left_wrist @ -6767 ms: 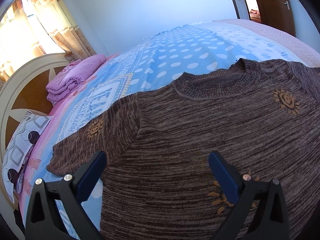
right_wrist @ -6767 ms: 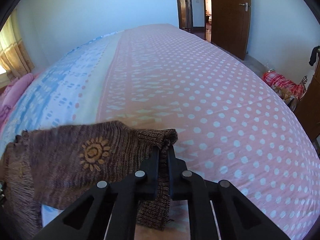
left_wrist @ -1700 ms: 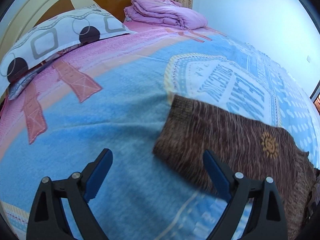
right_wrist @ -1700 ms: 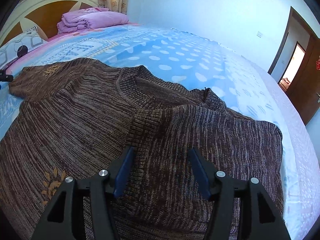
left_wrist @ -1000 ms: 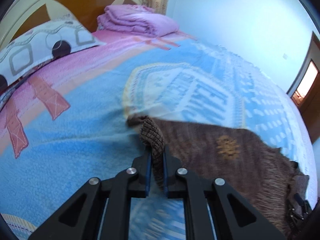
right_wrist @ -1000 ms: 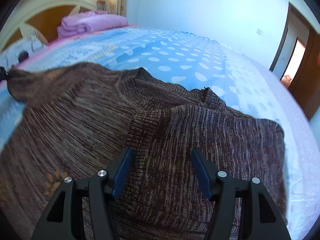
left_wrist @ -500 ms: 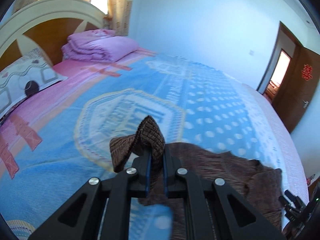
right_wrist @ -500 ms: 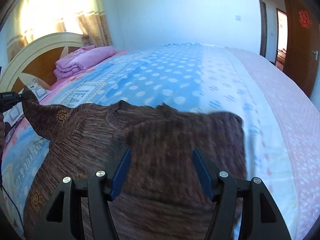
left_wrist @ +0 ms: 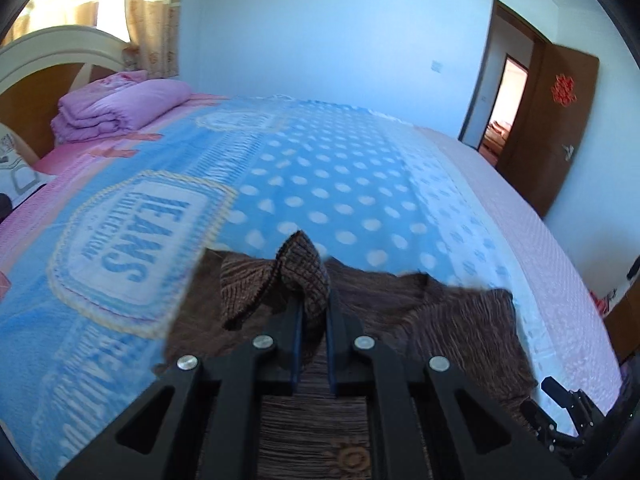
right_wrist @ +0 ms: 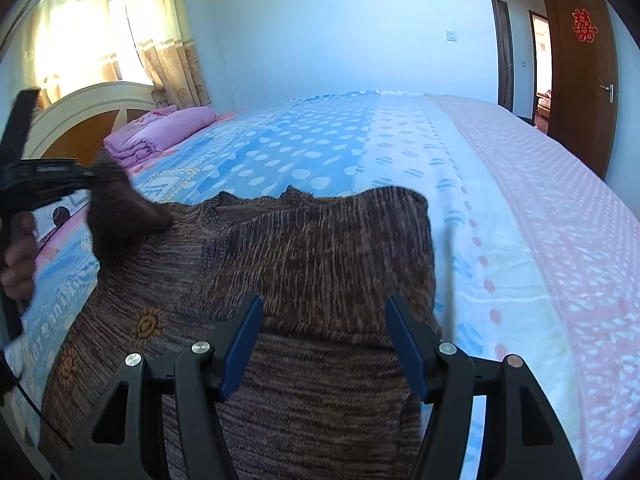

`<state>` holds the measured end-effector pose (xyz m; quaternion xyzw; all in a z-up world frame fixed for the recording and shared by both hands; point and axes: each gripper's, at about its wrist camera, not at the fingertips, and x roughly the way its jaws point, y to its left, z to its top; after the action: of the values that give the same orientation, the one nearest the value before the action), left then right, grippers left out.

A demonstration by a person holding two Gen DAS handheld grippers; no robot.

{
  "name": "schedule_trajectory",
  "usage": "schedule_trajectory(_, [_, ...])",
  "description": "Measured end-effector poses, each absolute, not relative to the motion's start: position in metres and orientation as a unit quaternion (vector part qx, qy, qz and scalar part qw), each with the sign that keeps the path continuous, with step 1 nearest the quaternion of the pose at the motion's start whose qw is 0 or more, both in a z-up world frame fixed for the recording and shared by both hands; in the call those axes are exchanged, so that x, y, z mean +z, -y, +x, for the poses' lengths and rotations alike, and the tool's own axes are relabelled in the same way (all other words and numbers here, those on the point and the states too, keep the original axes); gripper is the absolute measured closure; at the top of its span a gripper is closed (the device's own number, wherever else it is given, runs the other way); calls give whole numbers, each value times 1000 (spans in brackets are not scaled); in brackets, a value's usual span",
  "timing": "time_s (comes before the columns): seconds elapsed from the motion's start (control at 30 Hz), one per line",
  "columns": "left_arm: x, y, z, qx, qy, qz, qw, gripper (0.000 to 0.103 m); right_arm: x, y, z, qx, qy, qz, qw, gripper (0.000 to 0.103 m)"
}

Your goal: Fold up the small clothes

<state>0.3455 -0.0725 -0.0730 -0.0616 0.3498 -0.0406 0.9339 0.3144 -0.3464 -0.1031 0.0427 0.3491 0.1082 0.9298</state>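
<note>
Both grippers, left gripper (left_wrist: 312, 316) and right gripper (right_wrist: 322, 332), are black, with silver screws. Finger pads (right_wrist: 240, 346) are blue. Bare-skinned hand (right_wrist: 18, 256) visible.

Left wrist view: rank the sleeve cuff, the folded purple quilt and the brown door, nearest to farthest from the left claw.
1. Sleeve cuff, pinched in the left claw.
2. Folded purple quilt, far left by the headboard.
3. Brown door, far right, past the bed.

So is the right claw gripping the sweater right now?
No, the right claw hangs open above the brown sweater, blue pads spread wide with no cloth between them.
</note>
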Motion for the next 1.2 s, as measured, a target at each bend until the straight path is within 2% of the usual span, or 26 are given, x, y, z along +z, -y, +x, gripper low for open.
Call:
schedule_trajectory(0.1, [-106, 122, 347, -33, -357, 8, 933, 90, -116, 343, 314, 114, -362, 47, 924, 39])
schedule_trajectory(0.17, [-123, 143, 346, -33, -370, 43, 927, 80, -123, 340, 314, 119, -373, 42, 919, 39])
schedule_trajectory(0.2, [-130, 149, 344, -35, -377, 55, 924, 70, -124, 340, 313, 120, -374, 41, 919, 39])
schedule_trajectory(0.23, [-134, 153, 339, -45, -377, 64, 923, 65, -123, 339, 313, 120, -372, 41, 920, 39])
schedule_trajectory(0.27, [-133, 154, 333, -51, -372, 68, 924, 65, -122, 340, 312, 120, -367, 40, 921, 39])
schedule_trajectory(0.3, [-131, 152, 325, -52, -362, 82, 927, 61, -121, 340, 310, 121, -364, 41, 923, 39])
schedule_trajectory(0.33, [-129, 148, 319, -50, -353, 94, 930, 52, -121, 340, 310, 123, -362, 42, 923, 39])
schedule_trajectory(0.43, [-119, 119, 298, -26, -317, 114, 941, 33, -123, 341, 309, 122, -364, 44, 923, 38])
schedule_trajectory(0.53, [-117, 68, 297, 44, -298, 136, 944, 25, -121, 337, 309, 112, -365, 34, 924, 38])
schedule_trajectory(0.63, [-129, 16, 322, 162, -308, 159, 924, 23, -111, 320, 313, 122, -364, 18, 923, 38])
schedule_trajectory(0.77, [-145, -31, 356, 210, -345, 117, 907, 23, -91, 280, 330, 164, -375, 11, 913, 39])
schedule_trajectory(0.93, [-178, -33, 363, 191, -406, 133, 884, 22, -81, 209, 365, 182, -384, -66, 903, 39])
schedule_trajectory(1.0, [-177, -33, 358, 190, -396, 124, 890, 21, -92, 179, 384, 177, -394, -105, 896, 39])
schedule_trajectory(1.1, [-179, -40, 359, 192, -401, 108, 889, 17, -116, 145, 406, 163, -414, -159, 881, 46])
schedule_trajectory(1.13, [-179, -41, 359, 192, -402, 103, 889, 15, -128, 135, 416, 149, -426, -185, 873, 56])
schedule_trajectory(1.17, [-179, -42, 358, 192, -402, 101, 890, 15, -136, 130, 424, 133, -432, -204, 869, 73])
schedule_trajectory(1.2, [-179, -42, 358, 191, -401, 100, 890, 15, -138, 131, 430, 125, -432, -207, 869, 81])
